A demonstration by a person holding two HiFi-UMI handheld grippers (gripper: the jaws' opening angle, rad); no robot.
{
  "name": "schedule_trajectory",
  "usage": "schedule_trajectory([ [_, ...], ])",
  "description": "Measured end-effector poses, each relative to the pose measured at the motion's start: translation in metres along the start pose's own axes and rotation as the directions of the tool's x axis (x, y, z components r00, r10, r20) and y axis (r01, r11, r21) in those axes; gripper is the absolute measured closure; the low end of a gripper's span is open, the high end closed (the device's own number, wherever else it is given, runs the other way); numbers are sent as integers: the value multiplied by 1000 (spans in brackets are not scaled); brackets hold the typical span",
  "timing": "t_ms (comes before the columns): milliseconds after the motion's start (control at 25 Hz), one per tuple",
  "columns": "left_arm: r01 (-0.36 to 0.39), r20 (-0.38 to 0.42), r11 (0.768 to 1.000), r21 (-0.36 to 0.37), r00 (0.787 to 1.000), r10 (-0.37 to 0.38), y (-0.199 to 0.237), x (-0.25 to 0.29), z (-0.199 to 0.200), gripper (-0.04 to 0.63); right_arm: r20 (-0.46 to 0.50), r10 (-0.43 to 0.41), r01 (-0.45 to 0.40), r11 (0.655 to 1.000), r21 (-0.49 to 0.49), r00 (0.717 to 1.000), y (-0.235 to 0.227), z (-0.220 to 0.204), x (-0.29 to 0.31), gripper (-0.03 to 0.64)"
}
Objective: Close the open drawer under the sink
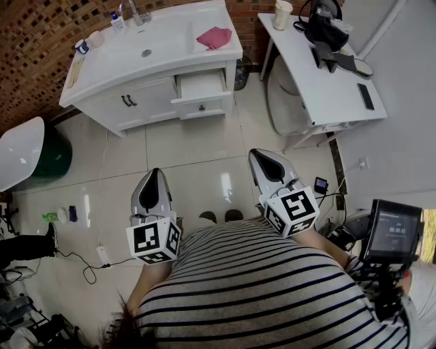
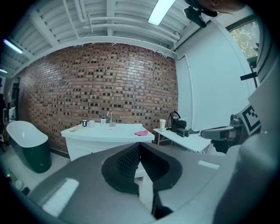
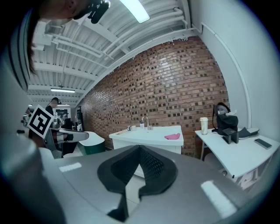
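Observation:
The white sink cabinet (image 1: 136, 102) stands against the brick wall at the top of the head view. Its upper right drawer (image 1: 201, 87) is pulled out, showing a white inside. A pink cloth (image 1: 214, 37) lies on the counter above it. Both grippers hover over the tiled floor well short of the cabinet. My left gripper (image 1: 156, 172) and right gripper (image 1: 258, 155) are shut and hold nothing. In the left gripper view the left gripper (image 2: 139, 145) covers most of the cabinet (image 2: 107, 133). In the right gripper view the right gripper (image 3: 140, 148) points at the cabinet (image 3: 146, 136).
A white table (image 1: 320, 75) with a black bag (image 1: 325, 27), a cup (image 1: 282, 13) and a phone stands right of the cabinet. A white and green bathtub (image 1: 27, 153) is at the left. Cables and small bottles (image 1: 61, 215) lie on the floor at lower left.

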State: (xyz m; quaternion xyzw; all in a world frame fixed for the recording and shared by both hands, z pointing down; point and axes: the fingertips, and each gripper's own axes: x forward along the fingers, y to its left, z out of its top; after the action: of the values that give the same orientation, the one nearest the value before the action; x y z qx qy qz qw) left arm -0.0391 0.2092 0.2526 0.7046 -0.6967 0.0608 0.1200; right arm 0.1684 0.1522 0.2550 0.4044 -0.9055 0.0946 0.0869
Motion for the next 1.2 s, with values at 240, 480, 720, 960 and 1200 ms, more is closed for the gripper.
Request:
schedule_trajectory([
  [240,-8,-8,1000,-8,1000,8,7,31,-6,578,-21,-24,24,1000,16,999,-28,-9,16,615],
  [480,5,-11,999,-33,1000,-6,32,103,-8,578,-41,-59,59,998,6,997,-60,-9,70,615],
  [720,80,-52,996,-43,995,-82,56,214,9,578,-75,-84,87,996,32,994,-95,5,168,615],
  [960,192,-136,981,-24,972,-194,83,320,13,578,-153,-84,95,993,63,985,-118,-12,277,615],
  [1200,192,-225,981,-41,954,-196,96,408,-24,578,-281,-60,82,995,65,958,-146,-84,349,615],
])
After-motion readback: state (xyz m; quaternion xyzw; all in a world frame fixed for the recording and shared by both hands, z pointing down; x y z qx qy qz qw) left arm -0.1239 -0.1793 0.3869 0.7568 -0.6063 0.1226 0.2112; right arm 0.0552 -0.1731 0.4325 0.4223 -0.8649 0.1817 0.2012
